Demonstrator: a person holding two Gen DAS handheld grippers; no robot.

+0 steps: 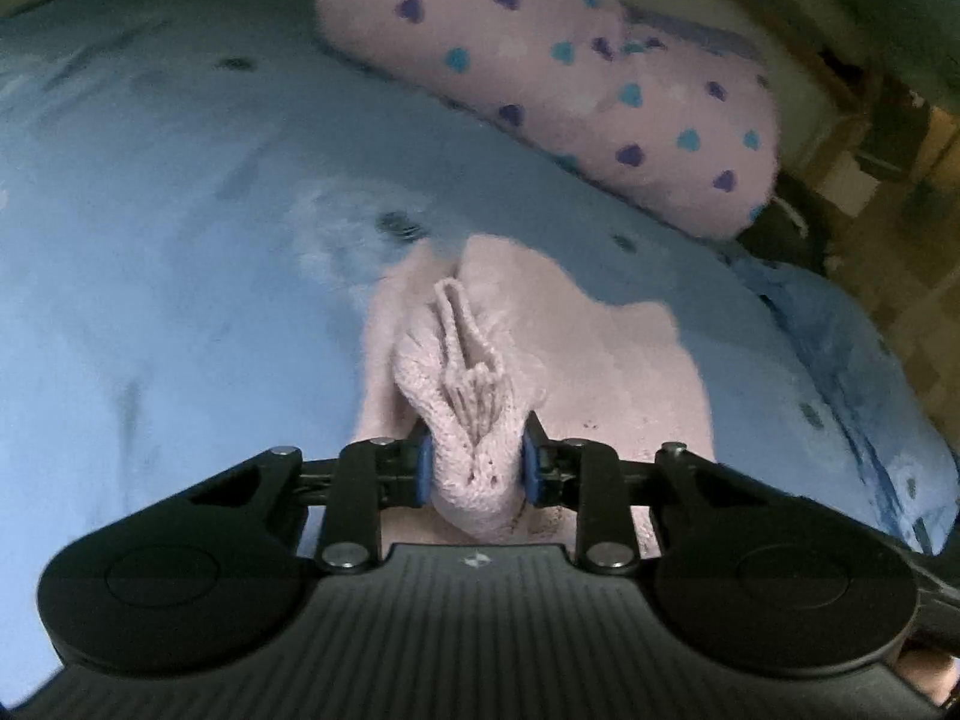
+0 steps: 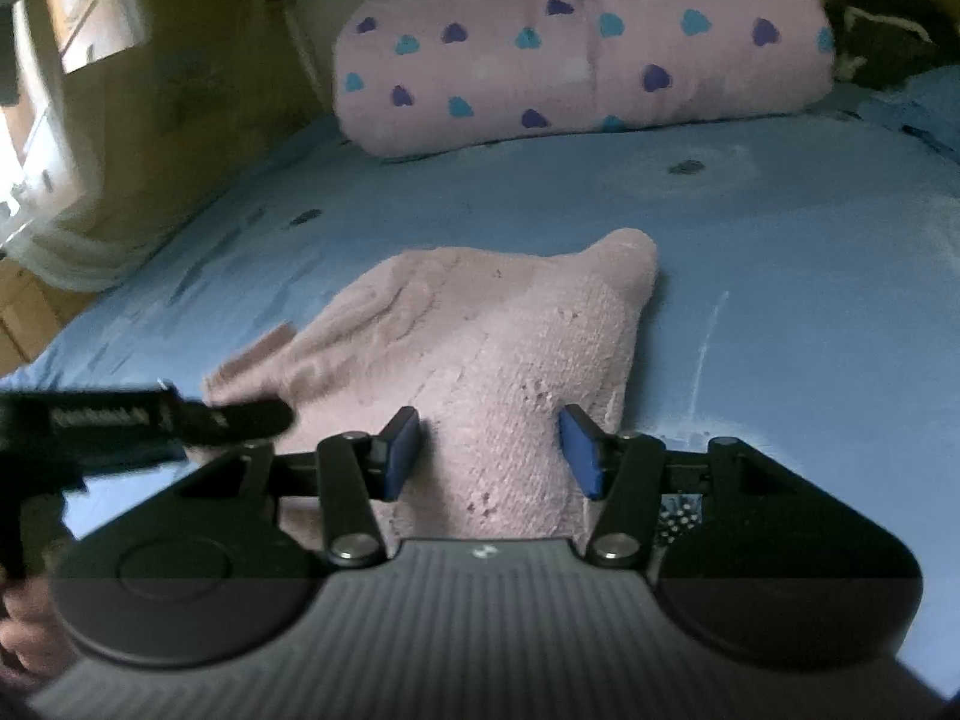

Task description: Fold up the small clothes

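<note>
Left hand-held gripper [image 1: 474, 468] pinching bunched pale pink knit garment [image 1: 474, 396], right hand-held gripper [image 2: 491, 450] spread over it

One garment [image 2: 498, 360], one pillow [image 2: 576, 48]

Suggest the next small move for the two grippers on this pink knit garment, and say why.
Probably carry the left gripper forward to lay its bunched edge of the pink knit garment over the flat part. Its jaws are shut on a gathered fold, while the rest lies on the blue bedsheet. The right gripper has open jaws straddling a raised ridge of the knit, gripping nothing, so it could close there to steady the cloth.
</note>
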